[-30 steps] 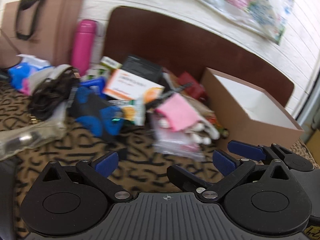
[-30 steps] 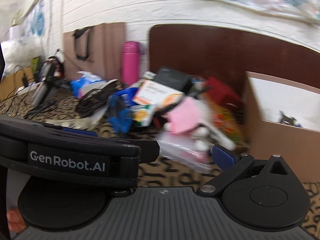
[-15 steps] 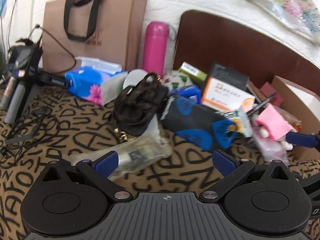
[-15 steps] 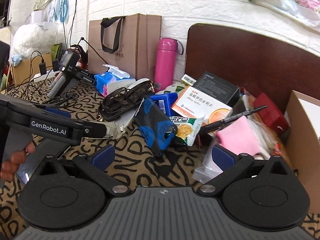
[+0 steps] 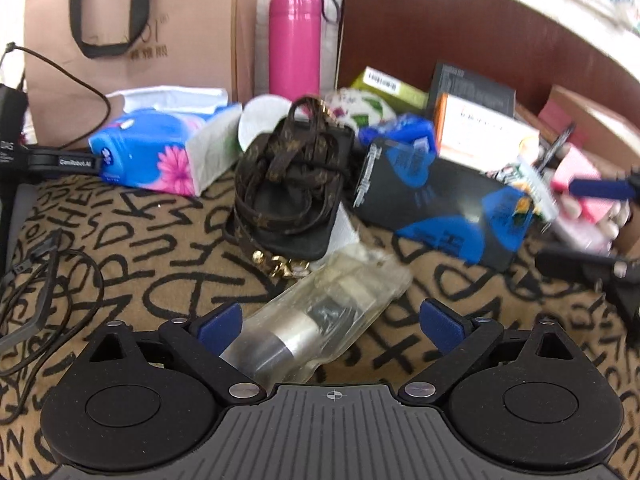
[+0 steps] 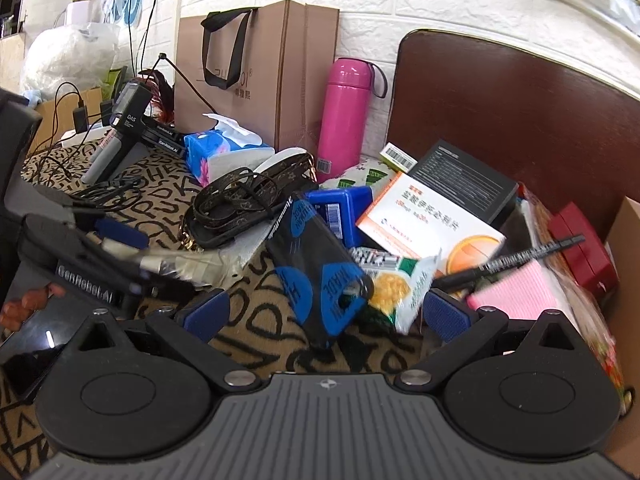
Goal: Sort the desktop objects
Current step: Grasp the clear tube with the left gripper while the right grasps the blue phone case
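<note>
- Left tongs [image 5: 331, 322] spread wide, straddling a clear packet [image 5: 320, 320] with a metal cylinder inside.
- Right tongs [image 6: 326, 314] spread wide, empty, with the black-and-blue pack [image 6: 316, 264] lying between their tips.

I see a table [image 5: 132, 264] covered in tan cloth printed with black letters. Directly on it lie a clear plastic packet holding a silver cylinder [image 5: 320, 320], a blue floral tissue pack [image 5: 152, 152], black cables [image 5: 44, 280] and a black-and-blue pouch [image 6: 320, 276].
</note>
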The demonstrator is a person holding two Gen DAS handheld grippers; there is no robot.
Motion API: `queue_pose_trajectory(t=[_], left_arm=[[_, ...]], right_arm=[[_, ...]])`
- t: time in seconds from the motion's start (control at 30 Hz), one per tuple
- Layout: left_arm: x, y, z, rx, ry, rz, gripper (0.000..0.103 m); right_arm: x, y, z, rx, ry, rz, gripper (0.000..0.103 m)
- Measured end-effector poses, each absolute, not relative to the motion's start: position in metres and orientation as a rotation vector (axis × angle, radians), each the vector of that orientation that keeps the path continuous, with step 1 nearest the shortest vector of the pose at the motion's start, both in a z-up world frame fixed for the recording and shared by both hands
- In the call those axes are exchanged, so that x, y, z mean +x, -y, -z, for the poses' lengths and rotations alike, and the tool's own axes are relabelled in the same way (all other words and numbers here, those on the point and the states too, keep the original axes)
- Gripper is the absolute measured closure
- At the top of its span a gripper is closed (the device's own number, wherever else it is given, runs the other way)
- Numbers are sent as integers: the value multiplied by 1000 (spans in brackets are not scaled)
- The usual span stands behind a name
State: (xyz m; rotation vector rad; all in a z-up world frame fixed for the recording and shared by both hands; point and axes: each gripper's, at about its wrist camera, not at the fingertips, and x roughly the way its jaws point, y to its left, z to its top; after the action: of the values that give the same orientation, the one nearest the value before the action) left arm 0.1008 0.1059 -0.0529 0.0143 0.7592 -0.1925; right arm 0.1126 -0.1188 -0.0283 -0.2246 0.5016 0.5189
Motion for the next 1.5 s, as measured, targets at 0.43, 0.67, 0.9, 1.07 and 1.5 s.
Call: queue_pose_trajectory(t=[0.43,0.67,0.9,1.07,1.5], left_arm=[[105,-90,57,101,-797,231,53],[107,-73,56,99,-806,251,60],[96,-57,47,30,-820,313,83],[81,-37,46,13,-832,326,83],[23,28,47,-154,-903,590,83]], right_arm=[[137,100,43,-282,-513,-554,19],[137,105,40,-234,-549,-541,81],[113,136,31,-153,-600,-585,92],[83,171,25,-72,-640,-590,92],[-3,276,26,101,-743,-547,91]])
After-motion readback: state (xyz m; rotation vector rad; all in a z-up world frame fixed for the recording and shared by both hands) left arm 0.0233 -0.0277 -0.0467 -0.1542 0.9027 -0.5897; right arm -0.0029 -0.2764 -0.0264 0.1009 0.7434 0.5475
